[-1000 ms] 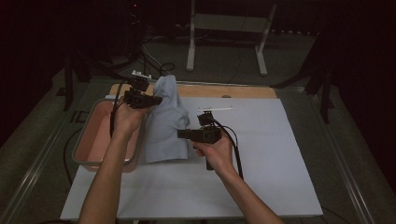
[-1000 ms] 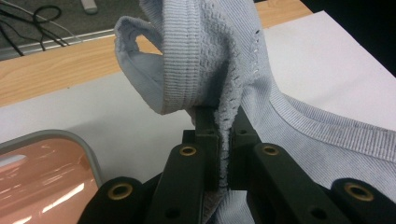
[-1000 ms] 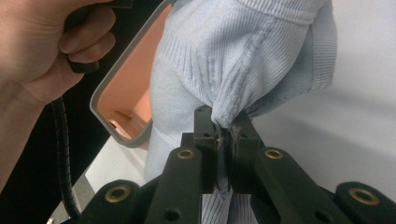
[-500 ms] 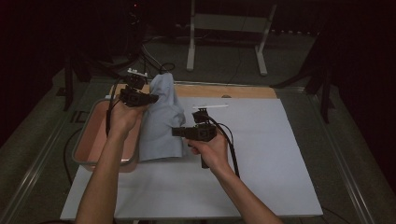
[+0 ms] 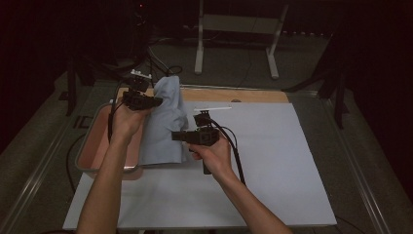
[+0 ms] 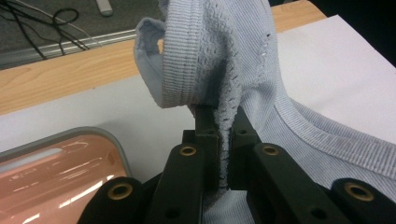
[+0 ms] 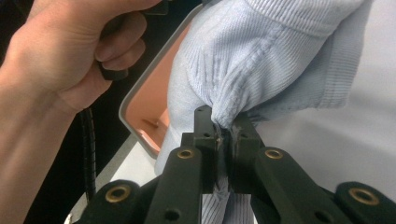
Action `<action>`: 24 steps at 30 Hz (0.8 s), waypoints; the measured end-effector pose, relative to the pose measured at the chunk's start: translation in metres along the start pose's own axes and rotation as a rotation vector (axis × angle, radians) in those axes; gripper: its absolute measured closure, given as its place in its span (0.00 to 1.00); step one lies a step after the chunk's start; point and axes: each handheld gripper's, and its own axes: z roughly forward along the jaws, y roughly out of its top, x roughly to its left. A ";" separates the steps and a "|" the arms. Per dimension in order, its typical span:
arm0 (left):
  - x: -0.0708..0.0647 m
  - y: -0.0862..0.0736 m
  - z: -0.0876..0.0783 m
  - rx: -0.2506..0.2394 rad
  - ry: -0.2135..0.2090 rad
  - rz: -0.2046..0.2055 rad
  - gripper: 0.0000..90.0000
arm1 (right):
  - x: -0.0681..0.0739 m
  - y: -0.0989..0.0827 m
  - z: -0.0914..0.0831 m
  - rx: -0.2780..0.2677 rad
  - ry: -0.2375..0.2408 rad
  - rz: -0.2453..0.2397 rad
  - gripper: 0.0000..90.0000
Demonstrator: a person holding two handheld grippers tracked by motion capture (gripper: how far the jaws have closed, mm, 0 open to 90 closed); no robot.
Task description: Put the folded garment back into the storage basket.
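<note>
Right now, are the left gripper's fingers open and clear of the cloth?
No, the left gripper has its fingers pinched shut on a fold of the light blue cloth.

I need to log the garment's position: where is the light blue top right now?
In the high view the light blue top hangs left of centre, pinched between the left gripper and right gripper, beside the pink tray.

Dim, dark-edged high view; brighter, sharp close gripper views.
</note>
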 end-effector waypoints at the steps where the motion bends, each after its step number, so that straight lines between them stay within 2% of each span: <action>1: 0.000 0.000 0.000 0.003 0.003 0.004 0.97 | 0.000 0.000 0.000 -0.001 0.005 0.000 0.94; 14: 0.005 0.002 -0.006 0.005 0.034 0.005 0.97 | 0.008 0.003 0.009 -0.006 0.024 0.007 0.94; 24: 0.009 0.000 -0.008 0.004 0.055 -0.003 0.97 | 0.012 0.002 0.022 0.006 0.017 -0.001 0.94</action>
